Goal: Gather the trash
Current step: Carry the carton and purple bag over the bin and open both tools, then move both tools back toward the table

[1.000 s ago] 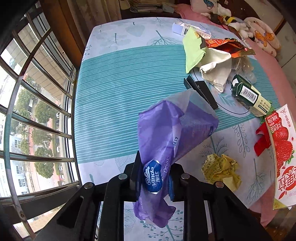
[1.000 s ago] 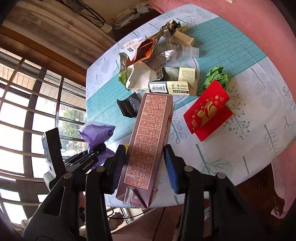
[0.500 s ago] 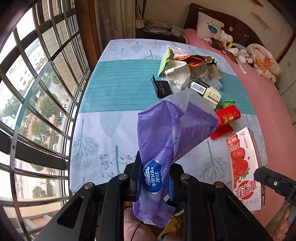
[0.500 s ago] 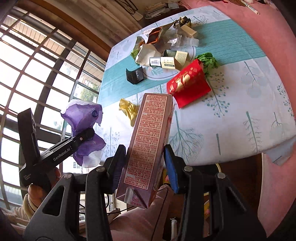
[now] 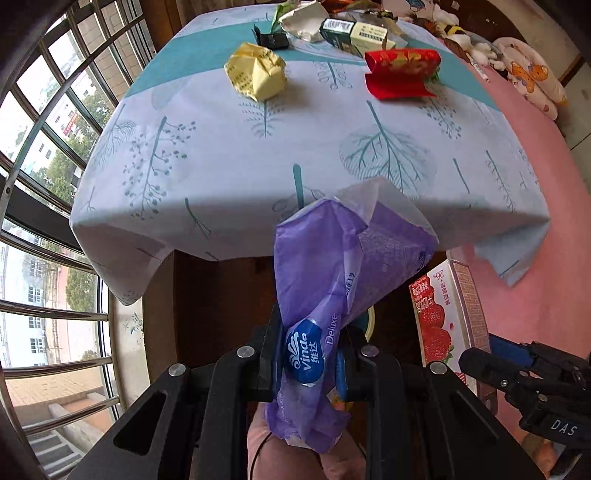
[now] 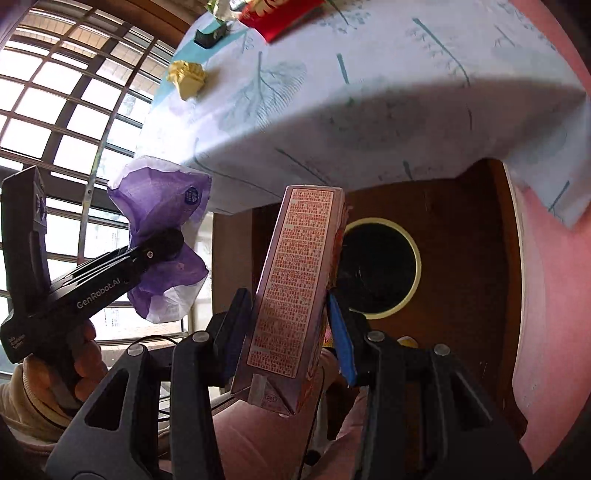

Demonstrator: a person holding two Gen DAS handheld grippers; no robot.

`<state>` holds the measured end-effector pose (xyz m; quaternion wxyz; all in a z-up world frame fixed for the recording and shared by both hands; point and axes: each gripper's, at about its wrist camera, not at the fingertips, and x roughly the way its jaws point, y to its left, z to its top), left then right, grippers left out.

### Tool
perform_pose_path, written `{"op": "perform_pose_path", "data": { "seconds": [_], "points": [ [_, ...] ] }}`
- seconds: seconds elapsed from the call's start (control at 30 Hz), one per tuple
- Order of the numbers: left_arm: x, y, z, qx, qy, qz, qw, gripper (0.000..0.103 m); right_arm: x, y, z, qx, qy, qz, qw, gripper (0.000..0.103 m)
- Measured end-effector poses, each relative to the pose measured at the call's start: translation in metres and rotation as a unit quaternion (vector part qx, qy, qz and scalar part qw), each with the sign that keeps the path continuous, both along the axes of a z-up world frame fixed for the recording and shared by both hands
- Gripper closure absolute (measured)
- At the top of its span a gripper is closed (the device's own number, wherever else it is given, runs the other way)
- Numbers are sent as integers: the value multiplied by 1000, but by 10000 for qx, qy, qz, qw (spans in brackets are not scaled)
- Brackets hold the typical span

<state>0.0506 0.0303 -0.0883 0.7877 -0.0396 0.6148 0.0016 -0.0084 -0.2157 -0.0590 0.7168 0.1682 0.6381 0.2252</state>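
Both grippers hold trash below the edge of the surface, near a dark round bin.

The left gripper (image 5: 308, 363) has its jaws pinching a crumpled purple Vinda tissue wrapper (image 5: 343, 280), which sticks up in front of the tablecloth (image 5: 258, 162). The right gripper (image 6: 288, 332) has its jaws clamped on the sides of a strawberry drink carton (image 6: 295, 284), held upright and slightly tilted. Just behind the carton is the yellow-rimmed bin (image 6: 380, 269) with a dark opening. On the surface lie a crumpled yellow paper (image 5: 256, 70), a red packet (image 5: 400, 72), a small black box (image 5: 271, 38) and a green-and-cream carton (image 5: 352, 33).
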Motion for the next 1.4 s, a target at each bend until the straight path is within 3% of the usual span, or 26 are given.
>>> {"op": "perform_pose_path", "data": {
  "seconds": [0.2,0.43,0.53,0.7,0.73,0.77,0.8,0.87,0.97,1.13,1.4],
  "points": [
    [-7,-17,-91,-28,374,-174,9991,82,-4,-1,-115,-359,335,-232,9985,64],
    [-12,-26,-212,-107,676,-303,9972,82,7,13,-243,-760,382,-229,9961,63],
    [-11,-25,-251,-164,677,-369,9969,73,10,24,-284,-886,351,-229,9952,63],
    [-14,-27,-296,-170,710,-613,9954,45,13,25,-336,-1076,382,-467,9924,61],
    [-16,-28,-302,-176,738,-687,9947,41,11,23,-344,-1047,411,-549,9921,59],
    [-18,-30,-308,-149,775,-742,9941,34,10,21,-352,-1055,447,-619,9915,51],
    [-18,-31,-313,-143,802,-799,9935,30,10,18,-357,-1078,462,-693,9907,41],
    [-22,-33,-318,-149,824,-885,9926,26,10,12,-363,-1124,421,-784,9897,34],
    [-29,-32,-320,-160,742,-941,9927,19,10,10,-364,-1157,314,-884,9888,34],
    [-36,-24,-310,-54,469,-886,9950,18,2,13,-342,-1311,-184,-911,9870,34],
    [-21,-19,-234,199,94,-829,9963,18,0,15,-264,-1209,-394,-849,9882,34]
  ]
}}
